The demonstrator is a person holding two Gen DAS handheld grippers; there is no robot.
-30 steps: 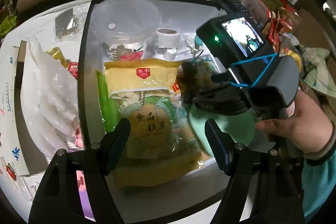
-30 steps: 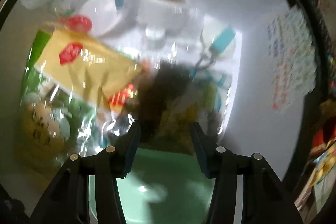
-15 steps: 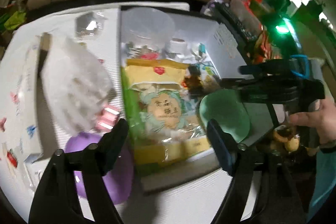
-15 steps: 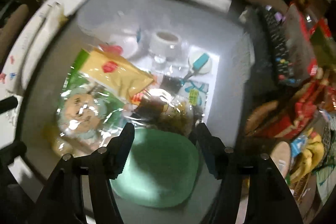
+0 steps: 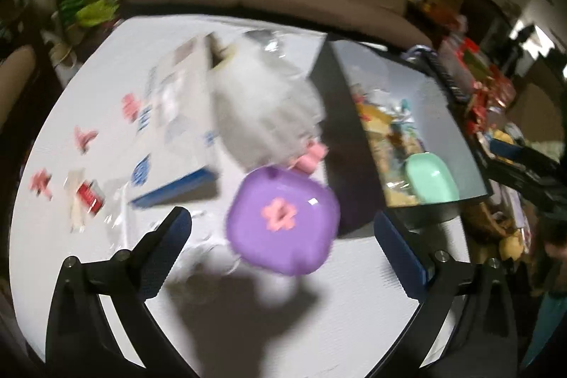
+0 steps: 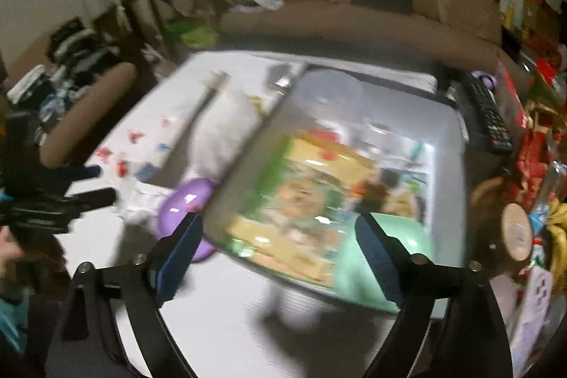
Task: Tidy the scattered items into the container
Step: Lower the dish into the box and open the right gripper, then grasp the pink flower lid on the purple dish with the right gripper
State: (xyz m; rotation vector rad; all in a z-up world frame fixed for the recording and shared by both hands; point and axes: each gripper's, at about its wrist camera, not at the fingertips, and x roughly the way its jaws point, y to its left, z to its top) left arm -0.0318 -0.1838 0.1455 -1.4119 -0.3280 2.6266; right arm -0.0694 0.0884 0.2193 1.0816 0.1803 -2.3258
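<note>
Grey open-top box container sits at worktop's right side & already holds snack packets plus a mint-green plastic dish, so likely just loaded. Purple rounded-square plastic dish w/ pink flower lies outside, just beside box's near-left corner, by a white crumpled plastic bag; prob next to go in. Left gripper angled down over purple dish, jaws opening wide, nothing gripped. Right gripper tilted down above the box, jaws opening, empty.
</note>
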